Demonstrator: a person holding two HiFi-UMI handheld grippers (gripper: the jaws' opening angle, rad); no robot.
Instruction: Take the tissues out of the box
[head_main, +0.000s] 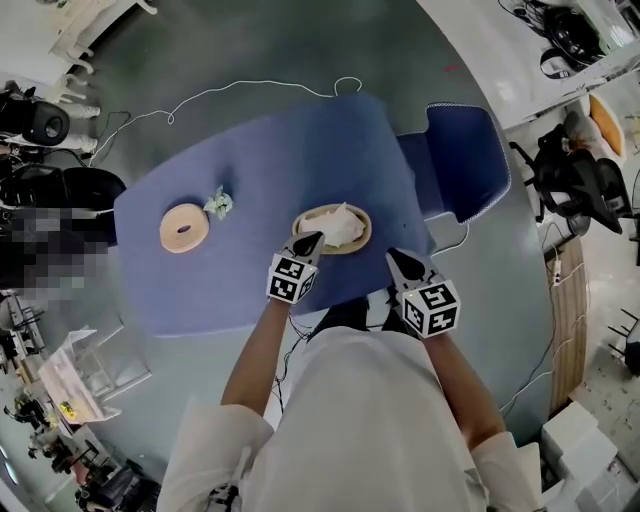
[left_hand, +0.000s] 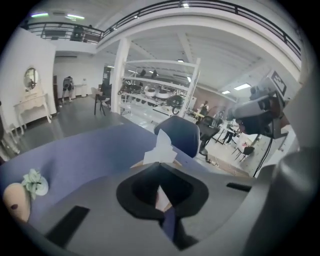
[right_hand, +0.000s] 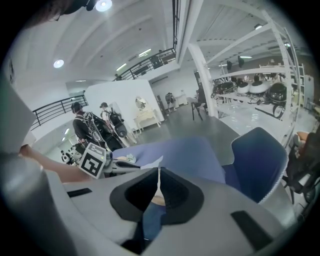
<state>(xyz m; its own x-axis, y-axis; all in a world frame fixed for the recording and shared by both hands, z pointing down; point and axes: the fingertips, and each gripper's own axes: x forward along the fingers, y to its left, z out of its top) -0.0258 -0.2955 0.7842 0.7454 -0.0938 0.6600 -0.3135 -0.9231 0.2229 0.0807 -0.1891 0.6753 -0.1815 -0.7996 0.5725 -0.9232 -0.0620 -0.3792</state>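
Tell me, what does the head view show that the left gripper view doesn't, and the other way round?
Only the head view: the person's forearms and the whole blue table from above. Only the left gripper view: the hall behind, with white shelving. Both: the tissue standing out of its box, the round tan disc and the blue chair.

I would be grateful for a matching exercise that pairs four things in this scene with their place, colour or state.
Things:
1. tissue
2. tan ring
3. chair
4. right gripper

Descriptions:
A. blue, beside the table's right side
B. jaws together, nothing between them
C. sticking up out of the round box
D. lying flat at the table's left, next to a crumpled scrap

Pairs: 1-C, 2-D, 3-A, 4-B
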